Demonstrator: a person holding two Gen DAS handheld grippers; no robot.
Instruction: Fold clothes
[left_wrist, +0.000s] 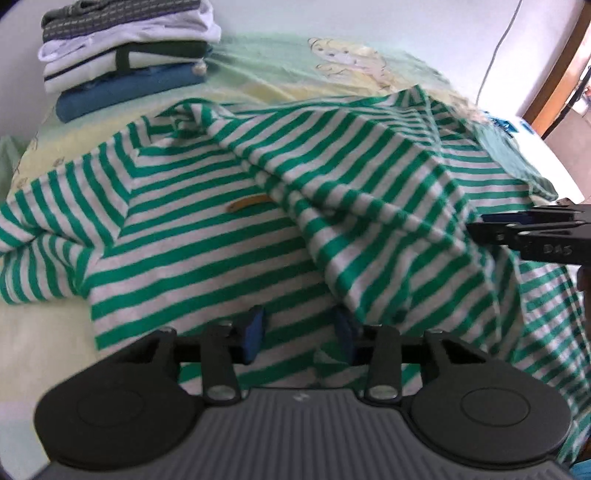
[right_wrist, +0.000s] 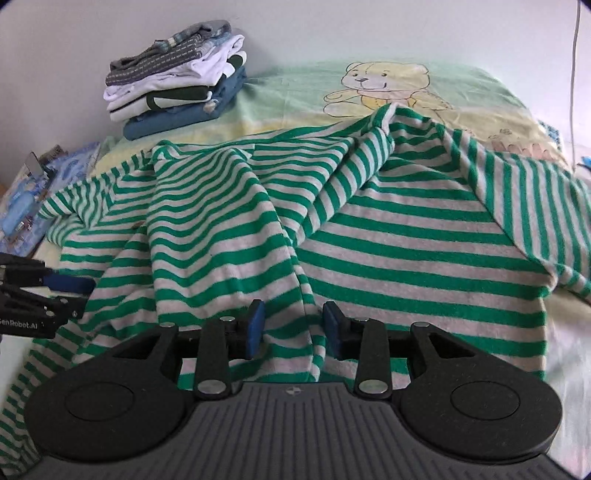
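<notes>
On the bear-print bed cover (right_wrist: 295, 79), folded clothes sit stacked (right_wrist: 173, 79); my green-and-white striped knit top (right_wrist: 406, 236) lies rumpled, half-folded. Left gripper (left_wrist: 300, 334) and right gripper (right_wrist: 292, 328) hover released, holding nothing.

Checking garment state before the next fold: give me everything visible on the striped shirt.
The striped shirt is green and pale grey, a soft, fuzzy-looking knit. It lies spread and rumpled on the bear-print blanket, one part flopped over its middle in a diagonal ridge, a sleeve trailing to one side. The left gripper and right gripper hover open over its near hem; neither holds it. It lies clear of the folded stack.
</notes>
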